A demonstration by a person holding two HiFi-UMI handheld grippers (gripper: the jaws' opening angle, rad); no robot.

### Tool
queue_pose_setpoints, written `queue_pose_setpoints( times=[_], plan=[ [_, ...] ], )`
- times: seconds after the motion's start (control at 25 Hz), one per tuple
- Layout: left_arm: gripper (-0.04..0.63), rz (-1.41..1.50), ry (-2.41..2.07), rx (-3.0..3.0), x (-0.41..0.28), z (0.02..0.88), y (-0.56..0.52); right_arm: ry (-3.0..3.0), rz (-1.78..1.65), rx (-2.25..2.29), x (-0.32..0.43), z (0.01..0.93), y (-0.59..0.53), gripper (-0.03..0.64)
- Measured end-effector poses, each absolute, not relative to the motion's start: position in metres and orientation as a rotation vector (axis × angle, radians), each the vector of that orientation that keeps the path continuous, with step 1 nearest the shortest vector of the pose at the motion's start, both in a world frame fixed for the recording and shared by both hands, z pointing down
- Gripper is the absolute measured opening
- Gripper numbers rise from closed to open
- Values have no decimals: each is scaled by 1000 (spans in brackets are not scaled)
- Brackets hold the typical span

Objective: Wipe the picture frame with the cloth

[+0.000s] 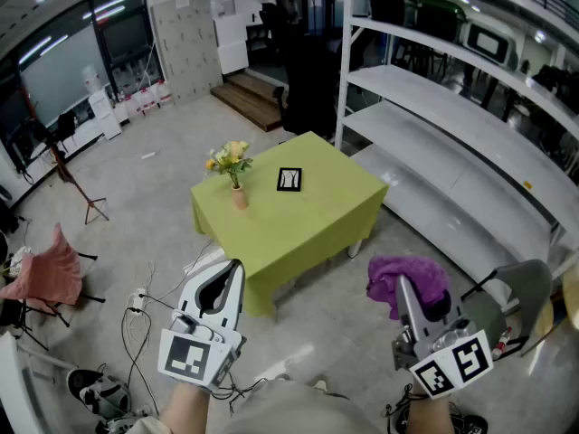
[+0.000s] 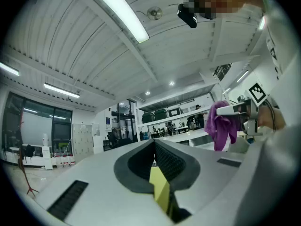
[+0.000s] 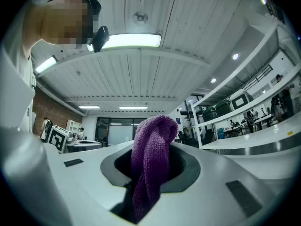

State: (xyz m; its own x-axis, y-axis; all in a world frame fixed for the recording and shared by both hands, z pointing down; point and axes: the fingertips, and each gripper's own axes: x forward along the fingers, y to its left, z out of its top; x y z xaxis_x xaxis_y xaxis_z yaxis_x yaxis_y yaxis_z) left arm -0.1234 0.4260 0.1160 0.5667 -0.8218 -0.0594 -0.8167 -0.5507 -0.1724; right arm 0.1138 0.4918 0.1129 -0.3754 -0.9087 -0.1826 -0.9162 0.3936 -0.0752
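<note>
A small black picture frame (image 1: 289, 180) lies flat on the green-covered table (image 1: 317, 215), far ahead of both grippers. My right gripper (image 1: 404, 289) is shut on a purple cloth (image 1: 409, 279), which bunches above its jaws; the same cloth (image 3: 149, 159) fills the right gripper view. My left gripper (image 1: 231, 275) is shut with nothing in it and points upward near the table's front corner. In the left gripper view its jaws meet and the purple cloth (image 2: 222, 124) shows at the right.
A vase of yellow flowers (image 1: 232, 168) stands on the table's left part. White shelving (image 1: 452, 107) runs along the right. Cables (image 1: 145, 319) lie on the floor at the left, near a chair with pink fabric (image 1: 41, 274).
</note>
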Motion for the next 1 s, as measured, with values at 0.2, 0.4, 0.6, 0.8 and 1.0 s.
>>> queue_pose_setpoints(
  times=[0.2,0.4,0.6,0.8,1.0],
  plan=[
    [8,-66,1384,-2617,-111,130,425,2468,47,-1628,126,119,487,104],
    [8,-67,1386,-2607,-96,136,422,2496,36,-1620,139,129,482,104],
    [8,-58,1394,-2608,-74,143,423,2534,31,-1592,154,139,479,105],
    [8,-93,1424,-2587,-66,149,419,2561,12,-1581,163,149,469,106],
    [8,-122,1455,-2582,-65,160,408,2558,-13,-1580,169,163,453,106]
  ],
)
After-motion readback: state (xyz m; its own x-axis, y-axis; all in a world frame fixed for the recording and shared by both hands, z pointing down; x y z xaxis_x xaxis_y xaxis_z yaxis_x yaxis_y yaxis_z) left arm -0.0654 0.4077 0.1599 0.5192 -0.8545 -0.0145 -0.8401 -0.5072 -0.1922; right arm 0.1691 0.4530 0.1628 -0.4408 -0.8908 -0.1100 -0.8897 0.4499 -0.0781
